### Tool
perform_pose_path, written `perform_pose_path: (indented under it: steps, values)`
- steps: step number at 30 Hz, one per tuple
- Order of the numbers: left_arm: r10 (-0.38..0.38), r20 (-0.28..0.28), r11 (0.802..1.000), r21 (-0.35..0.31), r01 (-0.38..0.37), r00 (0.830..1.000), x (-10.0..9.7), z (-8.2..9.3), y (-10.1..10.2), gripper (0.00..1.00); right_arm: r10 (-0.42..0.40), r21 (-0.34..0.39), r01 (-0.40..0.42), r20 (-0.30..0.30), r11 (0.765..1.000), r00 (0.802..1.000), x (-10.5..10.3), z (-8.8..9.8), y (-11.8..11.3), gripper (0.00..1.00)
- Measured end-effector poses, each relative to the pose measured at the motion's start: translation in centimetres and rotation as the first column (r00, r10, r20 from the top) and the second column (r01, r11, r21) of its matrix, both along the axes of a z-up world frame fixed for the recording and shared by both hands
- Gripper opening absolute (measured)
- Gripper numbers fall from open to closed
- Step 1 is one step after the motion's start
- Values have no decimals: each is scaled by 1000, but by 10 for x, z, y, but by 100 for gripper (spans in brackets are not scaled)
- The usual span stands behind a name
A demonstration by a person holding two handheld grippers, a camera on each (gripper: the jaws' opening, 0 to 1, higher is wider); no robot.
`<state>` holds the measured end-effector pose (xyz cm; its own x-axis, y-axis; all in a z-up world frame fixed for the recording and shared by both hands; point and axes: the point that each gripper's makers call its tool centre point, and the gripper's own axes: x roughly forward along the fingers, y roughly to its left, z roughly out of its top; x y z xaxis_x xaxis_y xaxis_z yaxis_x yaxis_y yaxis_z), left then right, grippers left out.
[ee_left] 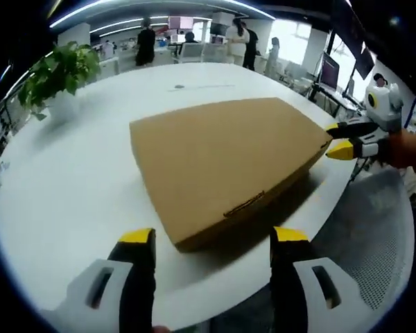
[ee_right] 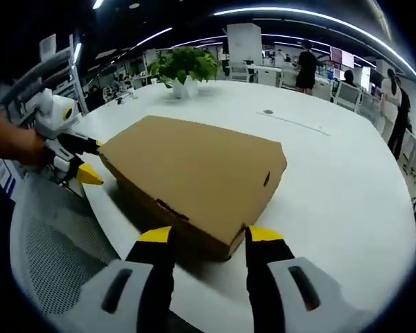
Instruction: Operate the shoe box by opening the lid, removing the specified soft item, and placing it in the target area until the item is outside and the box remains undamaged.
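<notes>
on white table (ee_left: 76, 180), near its edge, closed shoe box (ee_left: 222, 156) lies flat, lid down. left gripper (ee_left: 213, 239) and right gripper (ee_right: 209, 236) spread wide at 2 opposite corners, nothing held. lid front edge best lifted evenly, gently, cardboard not crushed.

Bright, even office light comes from ceiling light strips (ee_left: 135, 21) overhead. The white table (ee_left: 69, 180) glares slightly, and the shoe box (ee_left: 225, 163) casts a soft shadow on its near side. Fisheye distortion bends the edges; distant people look blurred
</notes>
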<state>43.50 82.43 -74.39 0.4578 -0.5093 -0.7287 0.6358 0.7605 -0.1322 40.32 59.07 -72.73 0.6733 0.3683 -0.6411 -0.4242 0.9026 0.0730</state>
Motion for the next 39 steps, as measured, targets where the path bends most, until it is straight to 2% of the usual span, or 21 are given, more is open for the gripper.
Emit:
perform_pose_path:
  steps: [5, 15, 21, 29, 31, 36, 39]
  values:
    - [-12, 26, 1000, 0, 12, 1000, 6, 6, -2, 53, 23, -31, -23, -15, 999, 1000, 2, -7, -2, 32]
    - [-17, 33, 1000, -20, 18, 999, 2, 13, -6, 59, 26, -34, -26, -11, 999, 1000, 0, -1, 2, 35]
    - [-2, 36, 999, -38, 4, 999, 2, 23, -7, 62, 19, -30, -19, 14, 999, 1000, -2, 11, 3, 35]
    - [1, 87, 999, -42, 3, 996, 1, 41, -8, 63, 45, -68, -40, 73, 997, 996, -1, 29, 2, 33]
    - [1, 96, 999, -43, 3, 995, 2, 46, -10, 64, 69, -110, -59, 92, 992, 993, -1, 33, 0, 32]
    - [-2, 115, 999, -42, 7, 993, 4, 54, -10, 65, 75, -135, -57, 130, 989, 989, 3, 42, -2, 31]
    - [17, 126, 998, -63, -9, 992, 7, 63, -10, 64, 80, -151, -57, 154, 987, 985, 6, 49, -2, 30]
